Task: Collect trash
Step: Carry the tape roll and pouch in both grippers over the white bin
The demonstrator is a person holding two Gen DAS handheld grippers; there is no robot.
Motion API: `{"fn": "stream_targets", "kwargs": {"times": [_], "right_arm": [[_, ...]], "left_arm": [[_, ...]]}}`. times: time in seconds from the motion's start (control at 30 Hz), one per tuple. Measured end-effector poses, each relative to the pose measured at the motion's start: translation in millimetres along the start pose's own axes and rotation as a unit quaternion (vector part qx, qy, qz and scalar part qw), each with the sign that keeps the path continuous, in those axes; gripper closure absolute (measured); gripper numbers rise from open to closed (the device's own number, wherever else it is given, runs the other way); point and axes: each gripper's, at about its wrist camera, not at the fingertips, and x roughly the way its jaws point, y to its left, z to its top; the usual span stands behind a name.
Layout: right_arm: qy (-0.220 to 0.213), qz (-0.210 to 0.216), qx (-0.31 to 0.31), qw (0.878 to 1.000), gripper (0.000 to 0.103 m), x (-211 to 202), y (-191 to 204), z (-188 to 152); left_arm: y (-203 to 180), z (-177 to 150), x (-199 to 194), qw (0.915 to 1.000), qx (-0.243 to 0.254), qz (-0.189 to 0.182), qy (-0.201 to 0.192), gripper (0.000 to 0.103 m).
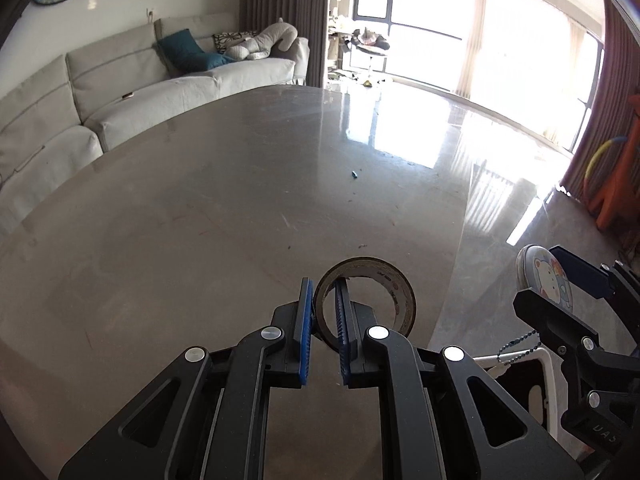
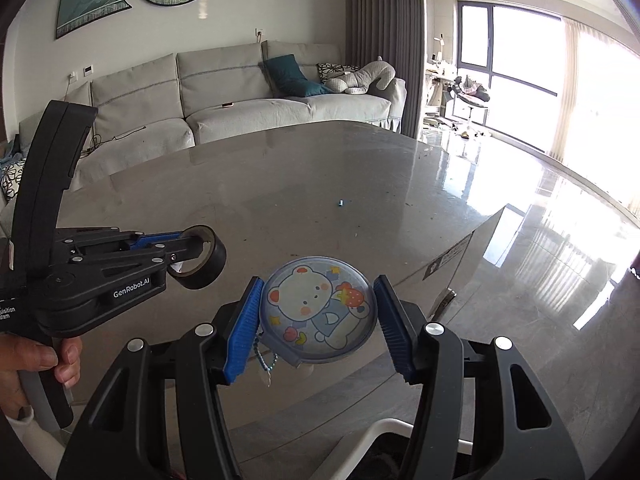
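Above the surface [image 1: 200, 200] edge: tape roll [image 1: 366, 300] held off it by left gripper [image 1: 325, 322], jaws nearly shut on the roll's wall, one pad inside the ring, one outside. Just to its right, round bear pouch [image 2: 318, 312] w/ bead chain [image 2: 264, 354] sits clamped btwn right gripper [image 2: 318, 326] jaws, about half open. White bin rim [image 2: 384, 430] below.
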Motion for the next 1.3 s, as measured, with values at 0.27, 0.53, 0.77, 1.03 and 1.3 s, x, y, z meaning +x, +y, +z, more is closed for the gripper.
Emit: {"fn": "stream_targets", "kwargs": {"times": [0.27,0.53,0.77,1.03,1.3], "right_arm": [[0.01,-0.053,0.025,0.998,0.046,-42,-29,-49],[0.029,-0.087,0.051,0.994,0.046,-58,-57,-86],[0.03,-0.108,0.078,0.991,0.046,-63,-80,-112],[0.04,-0.111,0.112,0.987,0.046,-66,-101,-133],[0.066,-0.115,0.12,0.984,0.046,-64,-110,-148]], "left_arm": [[-64,-22,-2,0.9948,0.067,-0.071,0.026,0.092],[-128,-50,5,0.9826,0.136,-0.113,0.057,0.092],[-178,-76,13,0.9667,0.202,-0.14,0.07,0.092],[-217,-96,32,0.9484,0.261,-0.157,0.089,0.092],[-235,-121,45,0.9308,0.303,-0.169,0.114,0.092]]}}
